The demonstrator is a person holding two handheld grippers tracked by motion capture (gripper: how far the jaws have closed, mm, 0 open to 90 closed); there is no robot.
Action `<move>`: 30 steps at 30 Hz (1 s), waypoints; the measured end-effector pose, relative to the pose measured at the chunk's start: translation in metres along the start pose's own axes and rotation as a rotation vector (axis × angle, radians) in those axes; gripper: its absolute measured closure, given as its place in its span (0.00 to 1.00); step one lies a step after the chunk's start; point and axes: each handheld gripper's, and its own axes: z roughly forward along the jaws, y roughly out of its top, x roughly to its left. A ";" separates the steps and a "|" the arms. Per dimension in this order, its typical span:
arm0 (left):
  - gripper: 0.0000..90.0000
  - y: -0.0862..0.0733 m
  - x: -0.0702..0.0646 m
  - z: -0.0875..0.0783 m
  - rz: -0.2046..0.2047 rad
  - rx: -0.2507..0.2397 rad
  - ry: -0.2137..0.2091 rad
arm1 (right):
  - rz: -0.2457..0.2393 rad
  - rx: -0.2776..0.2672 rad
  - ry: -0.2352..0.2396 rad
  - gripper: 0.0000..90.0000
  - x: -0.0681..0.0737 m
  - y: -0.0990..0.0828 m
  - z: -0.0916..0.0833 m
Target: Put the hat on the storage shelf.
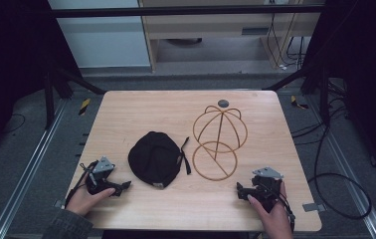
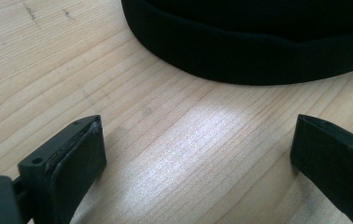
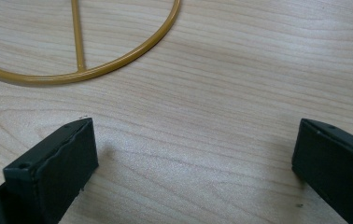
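Note:
A black cap (image 1: 154, 158) lies on the wooden table (image 1: 126, 109), left of centre, its strap trailing to the right. Right of it stands a gold wire hat stand (image 1: 219, 139) with a ring base and a domed frame. My left gripper (image 1: 122, 187) rests on the table at the front left, open, jaws pointing at the cap's rim (image 2: 258, 56), nothing between them. At the front right my right gripper (image 1: 239, 189) sits open, facing the wire stand's ring base (image 3: 118, 60), with bare wood between its jaws.
A small dark round disc (image 1: 224, 103) sits near the table's far edge. Metal rails (image 1: 32, 164) run along both sides of the table, and cables (image 1: 335, 189) lie on the floor at the right. Open wood lies between the two grippers.

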 end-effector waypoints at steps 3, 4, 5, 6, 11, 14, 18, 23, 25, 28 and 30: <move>0.02 0.000 0.000 0.000 0.003 0.001 -0.002 | 0.003 0.001 0.000 0.00 0.000 0.000 0.000; 0.02 0.000 0.000 0.000 0.003 0.001 -0.002 | -0.001 0.000 0.000 0.00 0.000 0.000 0.000; 0.02 0.000 0.000 0.000 0.003 0.001 -0.002 | -0.001 0.000 0.000 0.00 0.000 0.000 0.000; 0.02 0.000 0.000 0.000 0.003 0.002 -0.001 | -0.002 0.001 0.003 0.00 0.000 0.000 0.000; 0.02 0.001 0.000 -0.001 0.005 0.013 -0.003 | -0.004 0.003 0.010 0.00 -0.001 0.000 -0.001; 0.05 0.002 0.000 -0.006 0.001 0.028 -0.009 | 0.002 0.001 0.002 0.00 0.000 0.000 0.000; 0.05 0.004 -0.002 -0.016 -0.017 -0.005 -0.017 | 0.007 0.001 0.002 0.00 0.001 0.000 0.000; 0.08 0.008 -0.007 -0.025 -0.003 -0.030 -0.016 | 0.005 0.000 -0.001 0.00 0.002 -0.001 -0.001; 0.10 0.010 -0.009 -0.029 -0.001 -0.058 -0.013 | 0.005 0.000 -0.001 0.00 0.002 -0.001 -0.001; 0.10 0.012 -0.013 -0.034 -0.006 -0.076 -0.020 | 0.008 0.000 -0.005 0.00 0.002 -0.002 -0.002; 0.09 0.013 -0.015 -0.035 -0.004 -0.075 -0.020 | 0.012 0.001 -0.005 0.00 0.002 -0.002 -0.002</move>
